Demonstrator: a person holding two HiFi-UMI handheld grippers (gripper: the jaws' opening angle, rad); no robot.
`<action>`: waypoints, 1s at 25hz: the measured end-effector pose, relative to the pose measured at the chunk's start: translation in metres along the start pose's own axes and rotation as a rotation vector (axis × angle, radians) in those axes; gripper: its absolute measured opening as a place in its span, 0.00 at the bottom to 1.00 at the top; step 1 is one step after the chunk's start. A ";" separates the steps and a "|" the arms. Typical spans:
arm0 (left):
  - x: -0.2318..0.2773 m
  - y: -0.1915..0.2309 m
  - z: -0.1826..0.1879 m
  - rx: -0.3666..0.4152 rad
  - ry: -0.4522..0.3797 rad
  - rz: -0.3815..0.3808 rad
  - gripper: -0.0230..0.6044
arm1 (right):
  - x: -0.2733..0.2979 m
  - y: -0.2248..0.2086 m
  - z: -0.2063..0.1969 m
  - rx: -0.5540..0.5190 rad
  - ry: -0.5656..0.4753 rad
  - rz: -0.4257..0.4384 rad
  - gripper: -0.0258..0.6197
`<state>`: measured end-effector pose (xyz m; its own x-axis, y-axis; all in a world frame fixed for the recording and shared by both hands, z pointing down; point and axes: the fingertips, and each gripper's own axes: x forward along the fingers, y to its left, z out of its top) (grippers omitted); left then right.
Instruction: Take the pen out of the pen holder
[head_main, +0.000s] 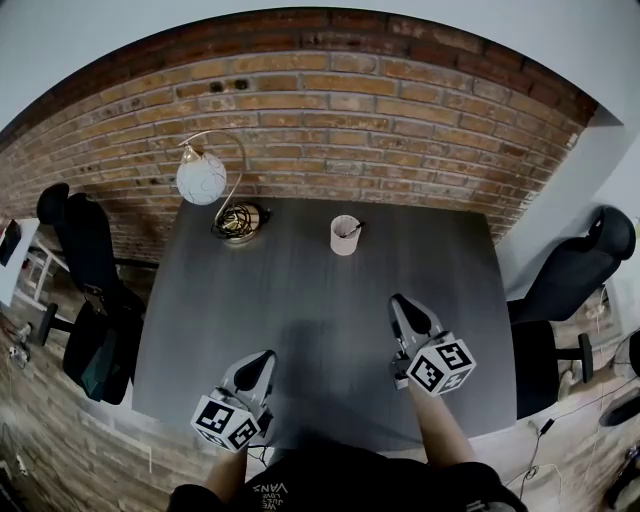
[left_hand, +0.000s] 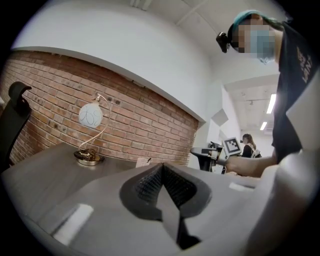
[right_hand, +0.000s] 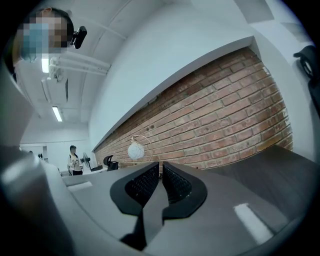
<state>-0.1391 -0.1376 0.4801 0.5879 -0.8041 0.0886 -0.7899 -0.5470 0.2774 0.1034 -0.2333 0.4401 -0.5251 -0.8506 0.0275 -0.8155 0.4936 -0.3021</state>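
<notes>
Approach stage. We see the left gripper (head_main: 263, 360) and the right gripper (head_main: 399, 303) held over the near part of the dark counter (head_main: 300, 320), both pointing level toward the brick wall (head_main: 400, 110). Each gripper view shows its own ribbed jaws brought together with nothing between them, so both grippers are closed and empty.

The white pen holder (head_main: 344, 236) stands on the far part of the counter, to the right of the globe lamp (head_main: 202, 177) and well apart from either gripper. The right gripper is the nearer of the two. The pen (head_main: 353, 230) is inside the holder, and nothing touches it yet.

Orientation of the pen: it shows as a thin dark line with its lower end down in the cup and its upper end past the rim, toward the right of the head view. We judge that the long axis is tilted rather than upright, leaning on the right-hand rim. The pen is too small here to tell tip from cap.

To do this step well, we suggest opening the right jaws before arrival, then bringing them to the exposed upper end so that they close across the shaft, not along it. The pull should follow the pen's own lean — up and slightly right — so the light cup is not tipped. The left gripper could steady the holder's wall if it starts to lift.
</notes>
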 end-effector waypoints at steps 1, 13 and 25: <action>0.000 0.005 0.000 -0.005 0.003 0.000 0.10 | 0.007 -0.001 0.001 -0.004 0.001 -0.007 0.05; -0.009 0.058 -0.004 -0.040 0.036 0.046 0.10 | 0.083 -0.029 -0.014 -0.023 0.029 -0.088 0.17; 0.003 0.097 -0.015 -0.065 0.085 0.067 0.10 | 0.140 -0.068 -0.043 -0.012 0.089 -0.172 0.25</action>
<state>-0.2114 -0.1890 0.5214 0.5491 -0.8142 0.1886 -0.8164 -0.4742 0.3296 0.0753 -0.3782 0.5053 -0.3971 -0.9034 0.1618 -0.8974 0.3452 -0.2749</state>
